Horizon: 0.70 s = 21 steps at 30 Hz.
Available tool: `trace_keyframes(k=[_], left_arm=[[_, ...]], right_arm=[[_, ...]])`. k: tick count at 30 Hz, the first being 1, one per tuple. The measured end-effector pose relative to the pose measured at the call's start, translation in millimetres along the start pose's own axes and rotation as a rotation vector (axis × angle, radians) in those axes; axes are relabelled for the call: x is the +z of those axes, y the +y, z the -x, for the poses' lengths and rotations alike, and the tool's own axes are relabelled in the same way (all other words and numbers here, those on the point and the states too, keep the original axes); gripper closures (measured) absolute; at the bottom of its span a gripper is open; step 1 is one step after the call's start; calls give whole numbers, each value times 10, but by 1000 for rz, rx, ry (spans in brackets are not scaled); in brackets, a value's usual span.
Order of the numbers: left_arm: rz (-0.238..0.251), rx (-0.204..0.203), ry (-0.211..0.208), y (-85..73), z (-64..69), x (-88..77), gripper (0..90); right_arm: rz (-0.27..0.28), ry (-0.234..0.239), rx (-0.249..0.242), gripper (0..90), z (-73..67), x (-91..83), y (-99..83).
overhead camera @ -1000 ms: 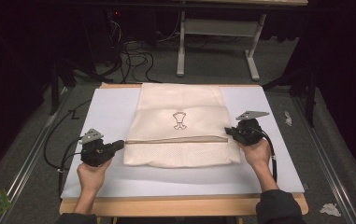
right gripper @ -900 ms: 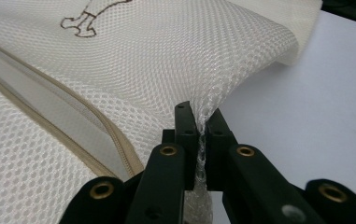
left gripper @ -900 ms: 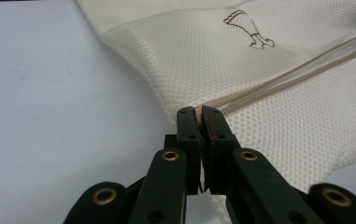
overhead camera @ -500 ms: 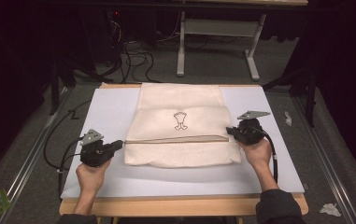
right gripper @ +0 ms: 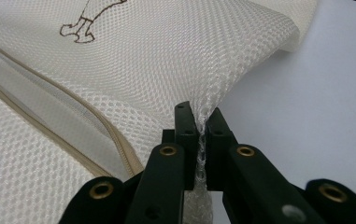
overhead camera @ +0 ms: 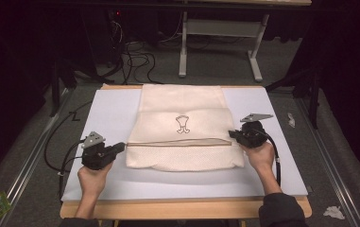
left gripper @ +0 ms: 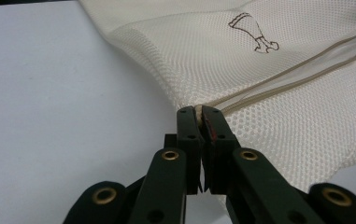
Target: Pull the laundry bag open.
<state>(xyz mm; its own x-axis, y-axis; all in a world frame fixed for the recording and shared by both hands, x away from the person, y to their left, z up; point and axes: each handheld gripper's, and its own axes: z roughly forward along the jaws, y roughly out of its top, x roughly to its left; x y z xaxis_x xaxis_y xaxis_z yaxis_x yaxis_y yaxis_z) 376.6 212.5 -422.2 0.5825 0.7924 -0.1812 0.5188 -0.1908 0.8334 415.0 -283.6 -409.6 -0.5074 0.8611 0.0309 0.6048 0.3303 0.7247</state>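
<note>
**Mesh bag pinched at both side edges**

The cream mesh bag (overhead camera: 184,130) lies flat on the white sheet (overhead camera: 107,118) between the two grippers, its small printed figure (overhead camera: 183,124) just beyond the zip line (overhead camera: 177,142) that runs across it from one gripper to the other. The left gripper (left gripper: 198,122) has its jaws nearly closed on the bag's edge right where the zip seam ends, a sliver of fabric showing between the tips. The right gripper (right gripper: 199,125) clamps a gathered ridge of mesh at the opposite edge, with the zip passing just to the left of its jaws in the right gripper view.

Holding both ends at the zip level looks like a way to keep the cloth taut and square, probably for lifting, shifting or folding it along that line.

The bag looks flat and limp; whether anything is inside cannot be told. The zip appears closed along its visible length.
</note>
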Motion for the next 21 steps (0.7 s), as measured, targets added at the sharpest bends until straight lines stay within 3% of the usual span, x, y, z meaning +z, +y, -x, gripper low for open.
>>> trace_keyframes(k=[21], left_arm=[[-49,25,-21,-34,56,86,868]], right_arm=[[-66,45,39,867,27,167,-148]])
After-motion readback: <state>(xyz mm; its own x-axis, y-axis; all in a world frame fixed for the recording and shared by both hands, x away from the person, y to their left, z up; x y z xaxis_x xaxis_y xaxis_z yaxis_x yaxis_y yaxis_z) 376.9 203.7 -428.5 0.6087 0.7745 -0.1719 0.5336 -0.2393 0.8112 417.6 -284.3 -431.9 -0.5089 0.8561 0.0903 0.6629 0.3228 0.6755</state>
